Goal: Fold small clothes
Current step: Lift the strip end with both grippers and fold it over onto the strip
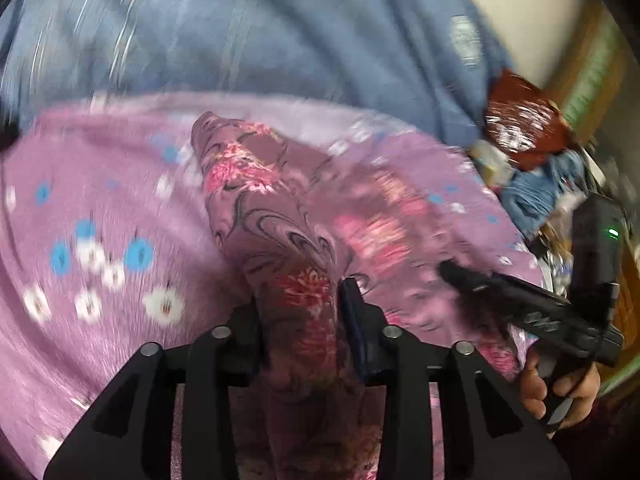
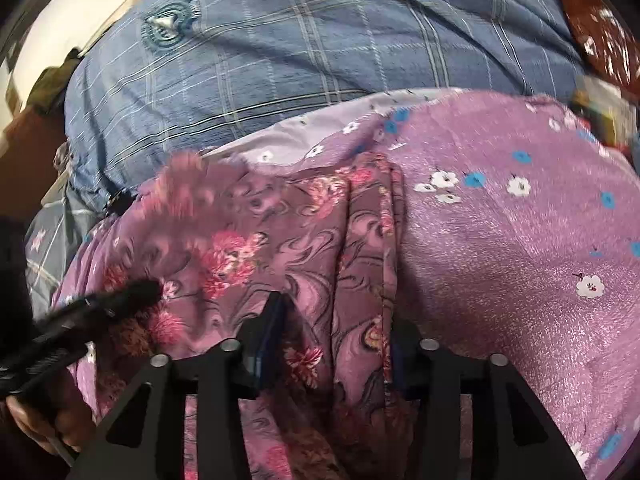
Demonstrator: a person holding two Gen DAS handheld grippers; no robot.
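Two grippers, left gripper point(image 1: 302, 312) and right gripper point(image 2: 336, 328), clench bunched floral garment point(image 2: 248, 240) over bed's lilac sheet point(image 2: 500, 240); uneven pulling could skew the fold.

A purple flower-print sheet point(image 2: 520, 240) covers the surface. Behind it lies a blue plaid blanket point(image 2: 300, 48), beside a red printed cloth point(image 1: 520, 120).

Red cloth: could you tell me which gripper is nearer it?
Right. The right gripper is over by the red cloth; the left gripper grips the garment farther off.
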